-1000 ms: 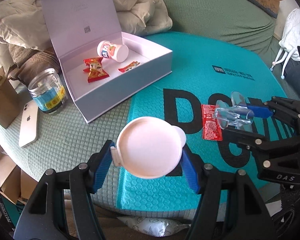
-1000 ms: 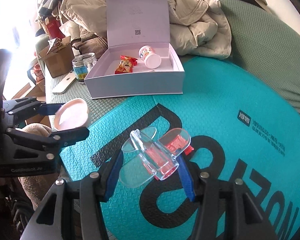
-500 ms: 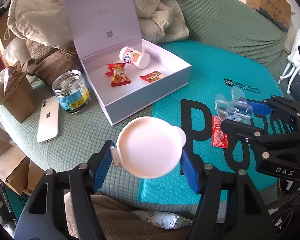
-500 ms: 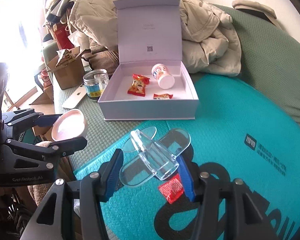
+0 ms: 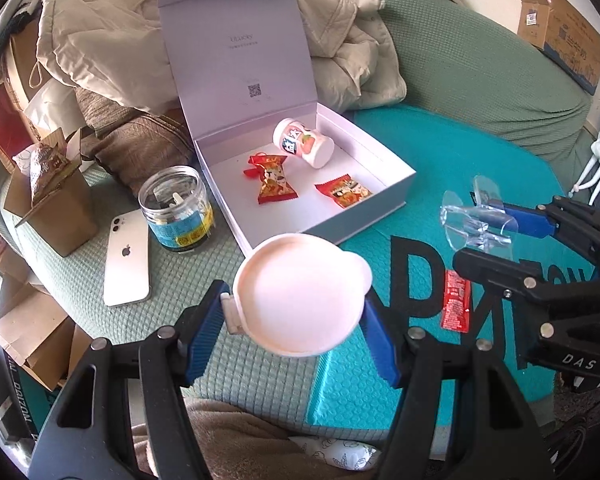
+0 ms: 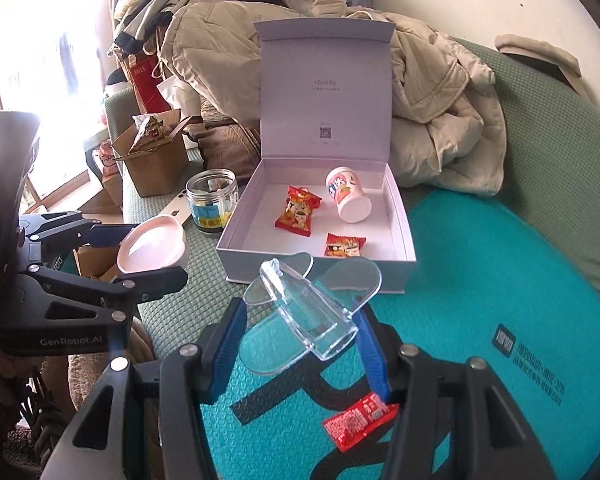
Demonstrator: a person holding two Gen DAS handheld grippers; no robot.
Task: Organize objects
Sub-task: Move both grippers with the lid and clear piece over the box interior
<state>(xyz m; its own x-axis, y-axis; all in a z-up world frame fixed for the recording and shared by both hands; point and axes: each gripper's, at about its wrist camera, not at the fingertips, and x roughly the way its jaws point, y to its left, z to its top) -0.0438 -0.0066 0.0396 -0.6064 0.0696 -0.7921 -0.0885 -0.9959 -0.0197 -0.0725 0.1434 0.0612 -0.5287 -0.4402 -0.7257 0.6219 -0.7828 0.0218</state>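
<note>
My left gripper (image 5: 296, 320) is shut on a round pink lid (image 5: 300, 294), held in the air above the near edge of the bed; the same pink lid (image 6: 150, 249) shows at the left of the right wrist view. My right gripper (image 6: 300, 338) is shut on a clear plastic stand (image 6: 308, 316), also seen as the clear stand (image 5: 474, 222) at the right of the left wrist view. An open white box (image 5: 396, 200) lies ahead, holding a small pink-and-white cup (image 5: 302, 148) on its side and two red snack packets (image 5: 274, 180). A red sachet (image 5: 454, 300) lies on the teal mat (image 6: 480, 280).
A glass jar (image 5: 176, 208), a white phone (image 5: 126, 258) and a brown cardboard box (image 5: 56, 208) sit left of the white box on the green cover. Beige bedding (image 5: 100, 60) is piled behind. Another cardboard box (image 5: 560, 32) sits at the far right.
Both grippers have risen and drawn back from the mat with their objects still held. The white box and red sachet now look farther away and lower in view.
</note>
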